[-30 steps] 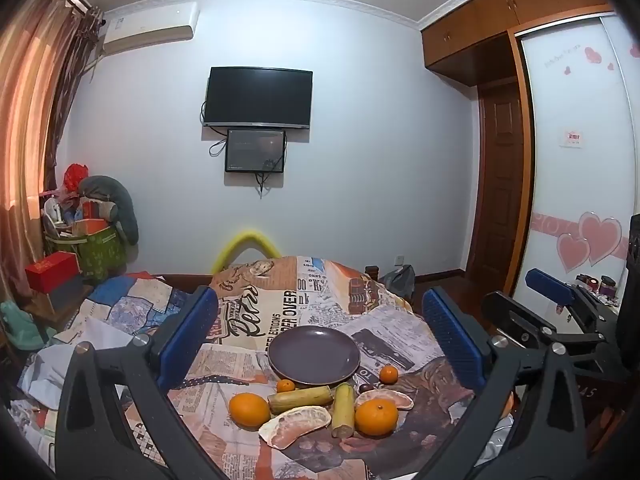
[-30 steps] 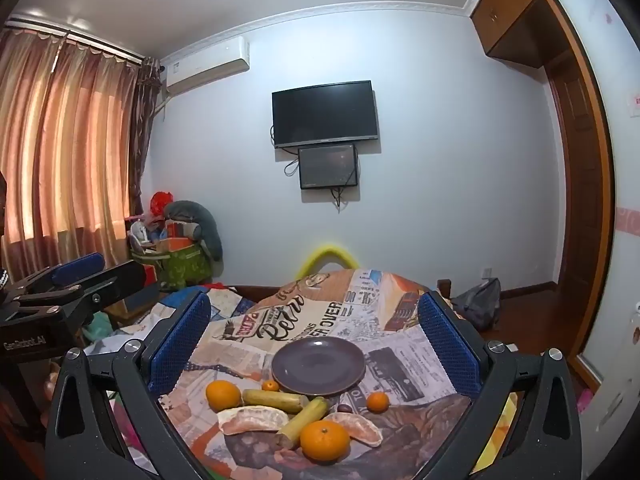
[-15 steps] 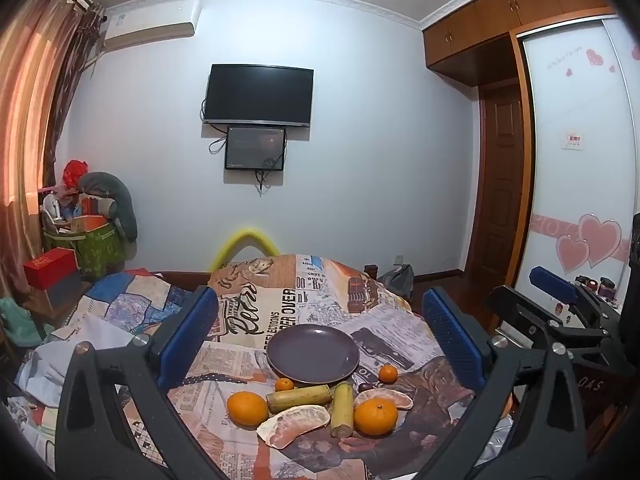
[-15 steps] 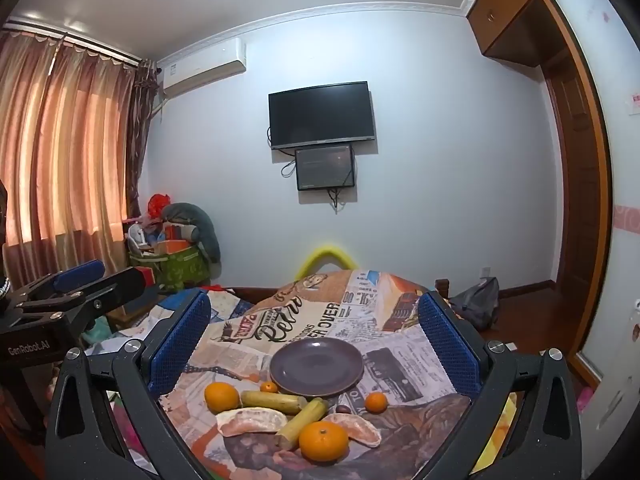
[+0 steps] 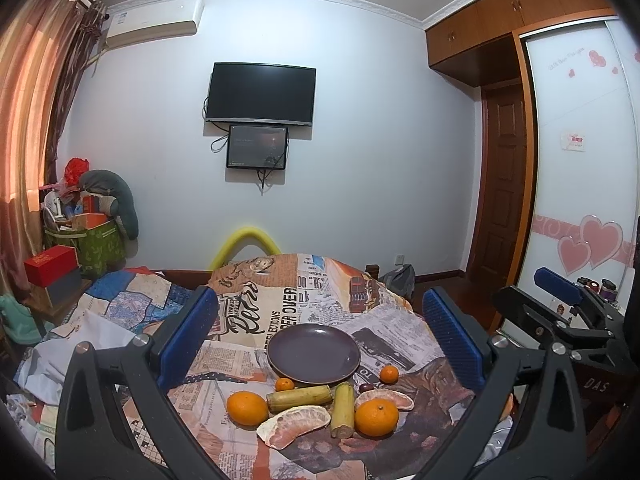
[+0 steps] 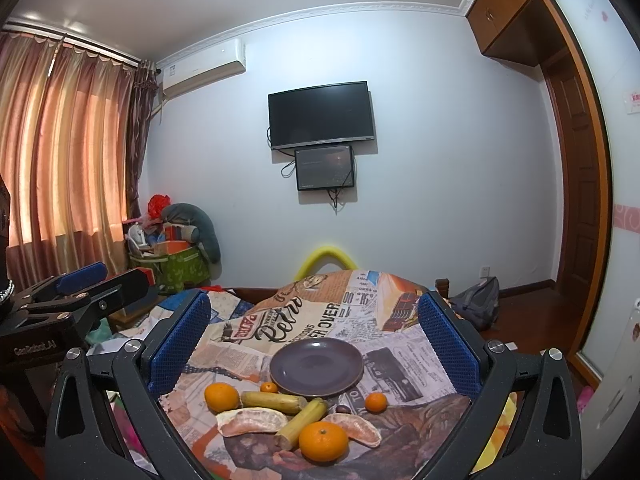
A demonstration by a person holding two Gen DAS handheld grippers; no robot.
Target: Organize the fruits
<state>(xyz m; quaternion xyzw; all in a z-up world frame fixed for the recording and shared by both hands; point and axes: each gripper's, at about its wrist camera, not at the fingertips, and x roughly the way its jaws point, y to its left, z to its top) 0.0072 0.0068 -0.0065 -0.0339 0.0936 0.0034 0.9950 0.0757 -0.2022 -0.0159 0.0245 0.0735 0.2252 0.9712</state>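
Note:
An empty dark purple plate (image 5: 313,353) (image 6: 316,366) lies on a table covered with a newspaper-print cloth (image 5: 280,304). In front of it lie two large oranges (image 5: 247,408) (image 5: 376,417), two small tangerines (image 5: 285,384) (image 5: 388,373), two sugarcane pieces (image 5: 299,397) (image 5: 343,410), two peeled pomelo segments (image 5: 294,426) (image 5: 390,395) and a small dark fruit (image 5: 365,387). My left gripper (image 5: 318,340) is open and empty, held back above the fruit. My right gripper (image 6: 314,340) is open and empty too, beside it on the right.
The right gripper shows at the right edge of the left wrist view (image 5: 560,320); the left gripper shows at the left edge of the right wrist view (image 6: 68,300). A green bin of clutter (image 5: 86,240), a red box (image 5: 50,264), and a backpack (image 6: 476,300) stand around the table.
Both views have shifted only slightly; the fruit and plate have not moved. Both grippers stay open.

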